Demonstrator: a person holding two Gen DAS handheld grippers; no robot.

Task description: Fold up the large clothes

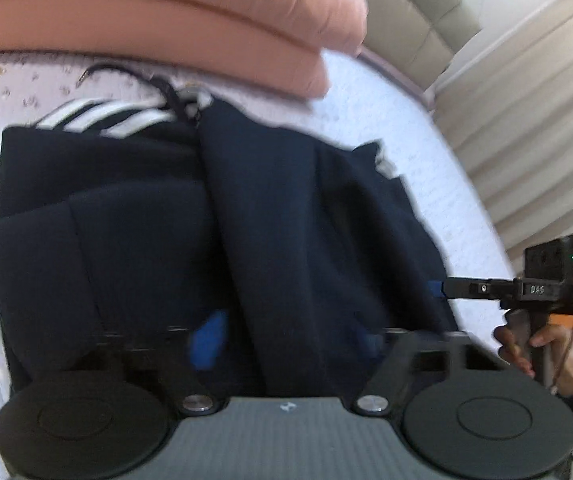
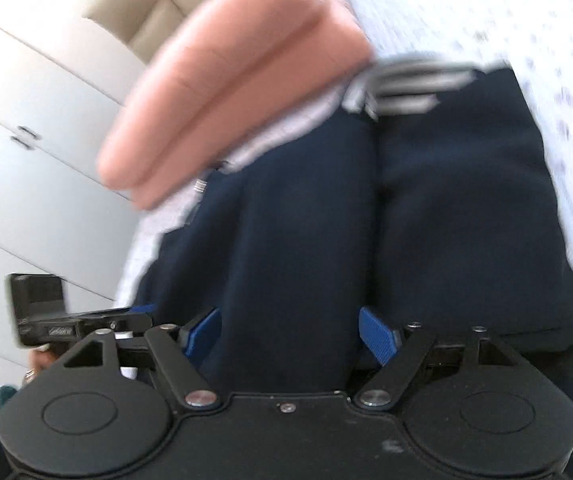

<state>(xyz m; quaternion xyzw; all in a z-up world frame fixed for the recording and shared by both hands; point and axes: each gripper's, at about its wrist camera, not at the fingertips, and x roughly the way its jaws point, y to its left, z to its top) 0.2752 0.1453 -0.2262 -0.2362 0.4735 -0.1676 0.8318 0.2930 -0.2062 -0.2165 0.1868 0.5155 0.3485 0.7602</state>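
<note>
A dark navy garment (image 1: pixel 214 216) with a white-striped waistband (image 1: pixel 106 118) and a drawstring lies partly folded on a bed. In the left wrist view my left gripper (image 1: pixel 286 340) is open, its blue pads (image 1: pixel 206 340) astride a fold of the navy cloth. The right gripper (image 1: pixel 486 290) shows at the garment's right edge, held in a hand. In the right wrist view my right gripper (image 2: pixel 290 332) is open, with blue pads (image 2: pixel 378 336) either side of a raised fold of the garment (image 2: pixel 366 220). The left gripper (image 2: pixel 86 322) shows at the left.
A folded pink quilt (image 1: pixel 158 24) lies on the floral white sheet (image 1: pixel 386 128) beyond the waistband, also seen in the right wrist view (image 2: pixel 238 92). A beige padded headboard (image 1: pixel 418 12), a curtain (image 1: pixel 534 120) and white cabinet doors (image 2: pixel 26 128) surround the bed.
</note>
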